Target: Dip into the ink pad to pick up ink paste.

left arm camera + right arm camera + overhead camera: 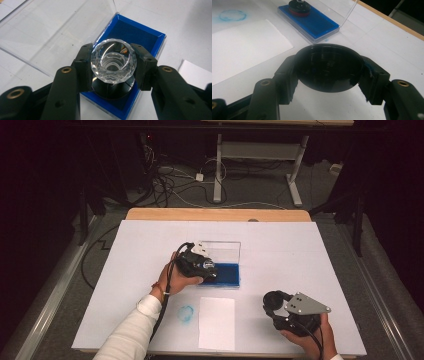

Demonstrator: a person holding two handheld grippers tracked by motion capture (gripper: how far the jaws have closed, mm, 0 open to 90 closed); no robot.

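Note:
A stamp with a faceted clear handle (pixel 113 63) and a black round base (pixel 111 90) stands on the blue ink pad (pixel 135 32) of an open clear case. My left gripper (pixel 113 66) is shut on that handle, one pad on each side. From above, the left gripper (pixel 209 270) sits over the left end of the ink pad (pixel 229 274). My right gripper (pixel 328 72) is shut on a black round cap (pixel 328 66), held low over the table near the front right. In the right gripper view the stamp (pixel 299 7) shows on the pad (pixel 319 23) farther off.
The case's clear lid (pixel 225 251) stands up behind the pad. A white sheet of paper (pixel 216 322) lies at the front middle, with a blue ring print (pixel 186 313) on the white table cover to its left. The wooden table edge (pixel 217 214) runs along the back.

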